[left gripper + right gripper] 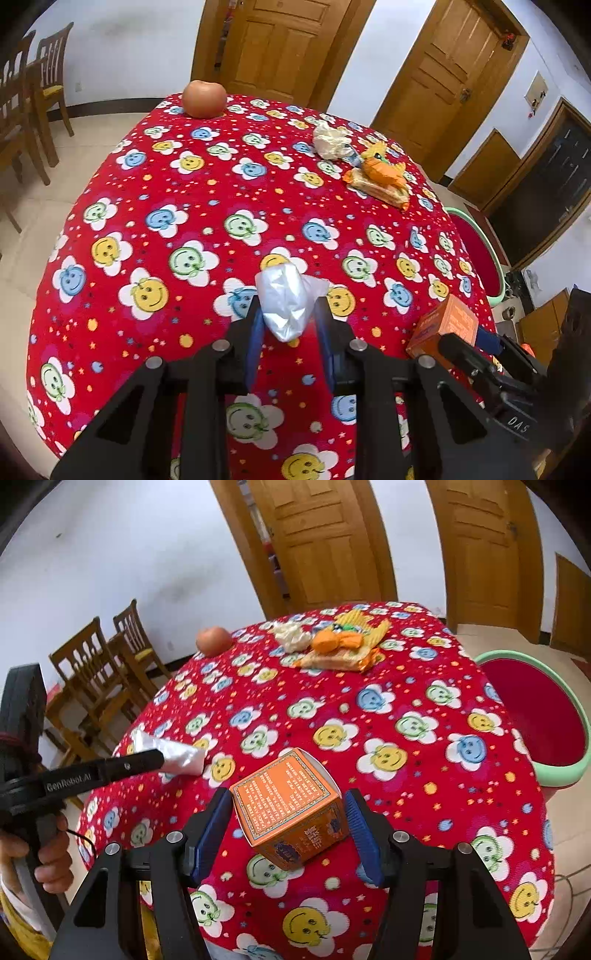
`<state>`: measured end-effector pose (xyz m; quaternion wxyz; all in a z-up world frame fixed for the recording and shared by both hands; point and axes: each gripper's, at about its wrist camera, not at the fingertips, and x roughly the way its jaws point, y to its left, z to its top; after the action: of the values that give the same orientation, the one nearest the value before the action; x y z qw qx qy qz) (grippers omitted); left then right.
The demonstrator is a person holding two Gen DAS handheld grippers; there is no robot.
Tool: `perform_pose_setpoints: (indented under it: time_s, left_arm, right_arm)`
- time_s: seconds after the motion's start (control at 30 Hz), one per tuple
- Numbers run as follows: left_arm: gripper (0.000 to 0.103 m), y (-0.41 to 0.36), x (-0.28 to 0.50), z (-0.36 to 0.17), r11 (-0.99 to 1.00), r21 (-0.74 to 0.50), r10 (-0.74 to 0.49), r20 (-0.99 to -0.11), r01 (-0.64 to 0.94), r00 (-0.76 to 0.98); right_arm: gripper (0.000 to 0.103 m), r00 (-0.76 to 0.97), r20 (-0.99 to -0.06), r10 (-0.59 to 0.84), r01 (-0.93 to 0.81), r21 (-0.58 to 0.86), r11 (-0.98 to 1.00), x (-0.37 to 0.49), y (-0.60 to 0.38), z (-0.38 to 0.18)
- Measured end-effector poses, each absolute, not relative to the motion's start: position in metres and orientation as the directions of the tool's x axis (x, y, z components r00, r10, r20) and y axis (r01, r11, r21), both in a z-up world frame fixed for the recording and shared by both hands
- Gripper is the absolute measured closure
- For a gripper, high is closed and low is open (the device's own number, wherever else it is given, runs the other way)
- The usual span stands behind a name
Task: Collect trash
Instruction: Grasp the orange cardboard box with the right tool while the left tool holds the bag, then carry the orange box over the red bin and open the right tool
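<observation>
The orange box [291, 808] is serving as the landmark, sitting near the front edge of the table [424, 686]. In the left wrist view the right gripper [476, 354] is cutting off most of the box, so its far side is not showing there. In the right wrist view the right gripper [288, 834] is straddling the box with its blue pads standing off both faces, a gap showing on each side, so it is not gripping. Left of the box, the left gripper [288, 317] is clamping a crumpled clear plastic bag [284, 302]; a black finger is hiding part of the bag in the right wrist view. A hand [51, 860] is holding that tool at the frame's edge, mostly cut off. Far beyond the box, a white wad [291, 635] and orange wrappers [340, 646] are lying in a heap, their print too small to read. An apple [213, 641] is resting at the far left edge. Between the box and the heap the cloth is lying open. Right of the box, past the table's edge, a green-rimmed red basin [532, 709] is standing, partly hidden by the table.
</observation>
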<state>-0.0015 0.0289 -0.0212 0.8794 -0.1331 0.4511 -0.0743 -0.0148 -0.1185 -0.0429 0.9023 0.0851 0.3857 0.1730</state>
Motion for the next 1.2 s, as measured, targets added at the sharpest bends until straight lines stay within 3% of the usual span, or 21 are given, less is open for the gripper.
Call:
perform_pose_setpoints:
  time_s: [0.7, 1.2]
  left_arm:
    - [0.079, -0.012, 0.04, 0.002, 0.929, -0.35, -0.351, -0.74, 0.118, 0.573]
    - [0.079, -0.097, 0.094, 0.016, 0.899, -0.355, -0.439, -0.737, 0.257, 0.515]
  right_arm:
    - [0.039, 0.758, -0.611, 0.23, -0.016, 0.334, 0.942, 0.017, -0.225, -0.014]
    - [0.039, 0.747, -0.658, 0.091, 0.189, 0.342, 0.921, 0.051, -0.309, -0.037]
